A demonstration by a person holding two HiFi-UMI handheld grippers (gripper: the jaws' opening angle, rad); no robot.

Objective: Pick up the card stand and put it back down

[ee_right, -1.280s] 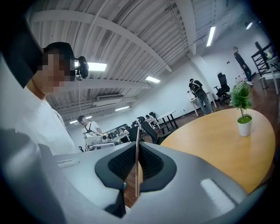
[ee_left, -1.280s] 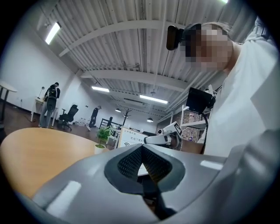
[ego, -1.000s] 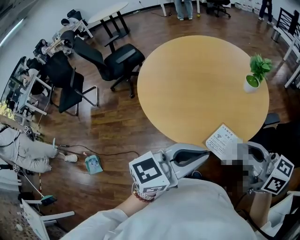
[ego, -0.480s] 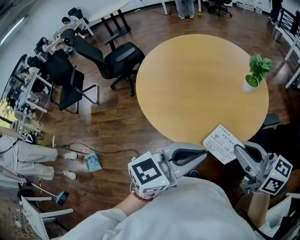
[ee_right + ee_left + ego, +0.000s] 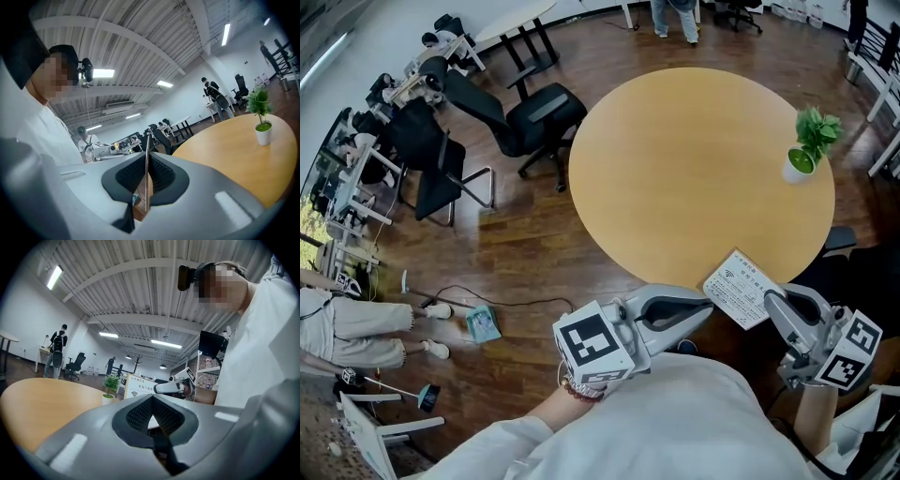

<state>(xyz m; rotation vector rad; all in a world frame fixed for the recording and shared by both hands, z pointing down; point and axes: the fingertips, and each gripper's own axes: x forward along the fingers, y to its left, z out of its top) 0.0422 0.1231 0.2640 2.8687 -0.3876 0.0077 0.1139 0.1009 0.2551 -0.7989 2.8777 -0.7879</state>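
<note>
The card stand [image 5: 739, 286], a white printed card in a clear holder, is at the near edge of the round wooden table [image 5: 694, 159]. My right gripper [image 5: 772, 305] is shut on its right side. In the right gripper view the card stand [image 5: 146, 173] shows edge-on, pinched between the pads of the right gripper [image 5: 146, 161]. I cannot tell whether its base touches the table. My left gripper [image 5: 708, 309] is shut on nothing, just left of the card. The left gripper view looks past the left gripper [image 5: 151, 401] to the card stand [image 5: 140, 386].
A small potted plant [image 5: 811, 141] stands at the table's right edge. Black office chairs [image 5: 534, 117] and desks stand on the wooden floor to the left. A person's legs [image 5: 356, 319] lie at the far left, near a cable and a small box [image 5: 483, 325].
Both grippers and the card stand have stayed where they were. The person at the left edge of the floor has shifted position.
</note>
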